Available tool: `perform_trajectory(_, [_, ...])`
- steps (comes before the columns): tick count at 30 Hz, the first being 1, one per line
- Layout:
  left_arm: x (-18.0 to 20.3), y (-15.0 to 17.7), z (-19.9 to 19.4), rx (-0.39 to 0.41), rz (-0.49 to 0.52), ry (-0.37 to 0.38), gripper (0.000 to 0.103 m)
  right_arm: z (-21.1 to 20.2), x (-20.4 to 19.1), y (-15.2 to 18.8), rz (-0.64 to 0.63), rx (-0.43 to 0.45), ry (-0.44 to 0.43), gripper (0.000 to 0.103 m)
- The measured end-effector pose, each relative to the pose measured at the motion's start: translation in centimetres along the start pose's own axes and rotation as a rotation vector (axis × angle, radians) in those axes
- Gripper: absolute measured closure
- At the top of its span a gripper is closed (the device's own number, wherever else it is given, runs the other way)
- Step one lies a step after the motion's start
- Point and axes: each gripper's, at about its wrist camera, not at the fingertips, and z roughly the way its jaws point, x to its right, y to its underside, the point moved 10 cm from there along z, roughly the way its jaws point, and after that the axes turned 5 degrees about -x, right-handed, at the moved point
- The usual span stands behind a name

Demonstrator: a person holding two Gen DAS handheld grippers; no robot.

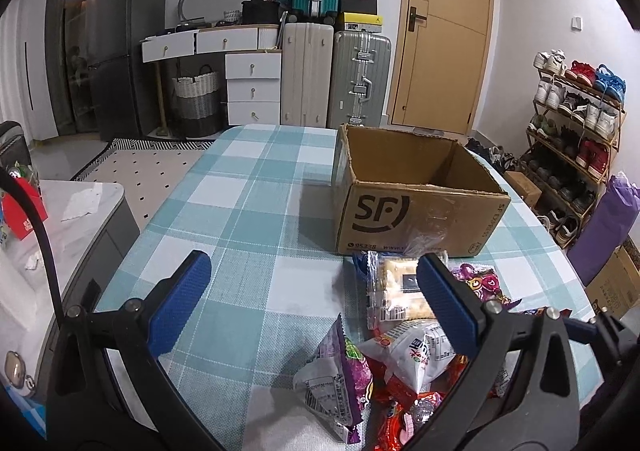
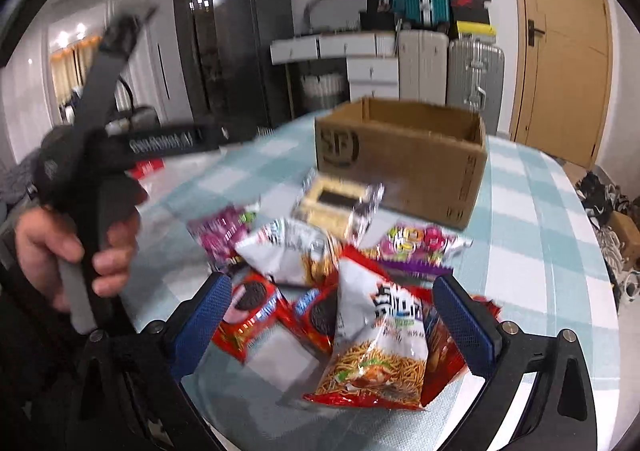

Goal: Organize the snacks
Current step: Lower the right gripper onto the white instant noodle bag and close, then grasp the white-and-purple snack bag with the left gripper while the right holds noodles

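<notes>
An open-topped cardboard box (image 1: pixel 420 207) marked SF stands on the checked tablecloth, and what shows of its inside holds nothing. In front of it lies a loose pile of snacks: a clear-wrapped cracker pack (image 1: pixel 396 287), a purple packet (image 1: pixel 344 375), a white bag (image 1: pixel 420 355). My left gripper (image 1: pixel 314 259) is open over bare cloth just left of the pile. My right gripper (image 2: pixel 332 283) is open above the pile, its fingers either side of a noodle snack bag (image 2: pixel 376 343) and Oreo packets (image 2: pixel 248 307). The box (image 2: pixel 400 155) stands beyond.
A hand (image 2: pixel 48 251) grips the black handle (image 2: pixel 92 155) of the left gripper, blurred, at the left of the right wrist view. A grey side table (image 1: pixel 92 219) stands left of the checked table (image 1: pixel 240 187). Suitcases, drawers and a shoe rack (image 1: pixel 572 131) line the room behind.
</notes>
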Motion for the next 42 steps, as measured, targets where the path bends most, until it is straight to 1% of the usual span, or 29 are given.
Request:
perform_trajectory(2, [0.0,0.0,0.0,-0.001,-0.001,0.0,0.001,0.8,0.3,0.5,0.016,-0.035,0.0,0.006])
perform_trajectory(4, [0.0,0.1,0.0,-0.002,-0.002,0.002,0.001,1.6,0.9,1.2,0.039,-0.075,0.006,0.021])
perform_trajectory(6, [0.0,0.0,0.1,-0.006,-0.006,0.004,0.001,2.5,1.8,1.8,0.071,-0.116,0.016,0.025])
perform_trajectory(8, [-0.1,0.0,0.1,-0.006,-0.011,0.006,0.001,2.8,2.4,2.0,0.093,-0.129,0.026,0.026])
perform_trajectory(11, [-0.2,0.1,0.2,-0.012,-0.015,0.01,0.001,3.3,2.8,2.3,0.103,-0.15,0.035,0.03])
perform_trajectory(13, [-0.2,0.2,0.2,-0.016,-0.013,0.013,0.001,3.5,3.0,2.5,0.096,-0.162,0.053,0.036])
perform_trajectory(14, [-0.1,0.2,0.3,-0.018,-0.011,0.013,0.001,3.6,3.1,2.5,0.096,-0.164,0.058,0.038])
perform_trajectory(15, [-0.1,0.3,0.3,-0.019,-0.009,0.014,0.001,3.5,3.4,2.4,0.104,-0.163,0.061,0.042])
perform_trajectory(16, [0.0,0.3,0.4,-0.022,-0.006,0.016,0.001,3.5,3.6,2.4,0.115,-0.159,0.061,0.052])
perform_trajectory(17, [0.0,0.4,0.4,-0.024,-0.005,0.017,0.001,3.4,3.9,2.3,0.13,-0.156,0.057,0.055])
perform_trajectory(18, [0.1,0.4,0.5,-0.028,-0.004,0.02,0.001,3.4,4.3,2.3,0.159,-0.152,0.031,0.057])
perform_trajectory(20, [0.1,0.5,0.6,-0.031,-0.005,0.022,0.001,3.2,4.5,2.3,0.185,-0.145,0.007,0.059])
perform_trajectory(25, [0.0,0.5,0.7,-0.033,-0.008,0.026,0.001,2.7,4.1,1.8,0.174,-0.122,-0.004,0.066])
perform_trajectory(29, [0.0,0.7,0.9,-0.037,-0.006,0.025,0.001,1.7,4.1,1.0,0.205,-0.07,-0.052,0.069])
perform_trajectory(32, [-0.3,0.8,1.1,-0.037,-0.011,-0.01,0.001,0.6,4.3,0.5,0.215,-0.024,-0.056,0.069])
perform_trajectory(36, [-0.4,0.9,1.4,-0.052,-0.032,0.025,0.001,-0.2,4.7,-0.1,0.241,0.015,-0.072,0.069])
perform_trajectory(38, [-0.3,0.9,1.6,-0.062,-0.033,0.048,0.001,-0.4,4.6,-0.2,0.249,0.02,-0.089,0.069])
perform_trajectory(42, [0.0,1.0,2.0,-0.08,-0.043,0.099,0.001,-0.7,4.6,-0.3,0.248,0.029,-0.084,0.069])
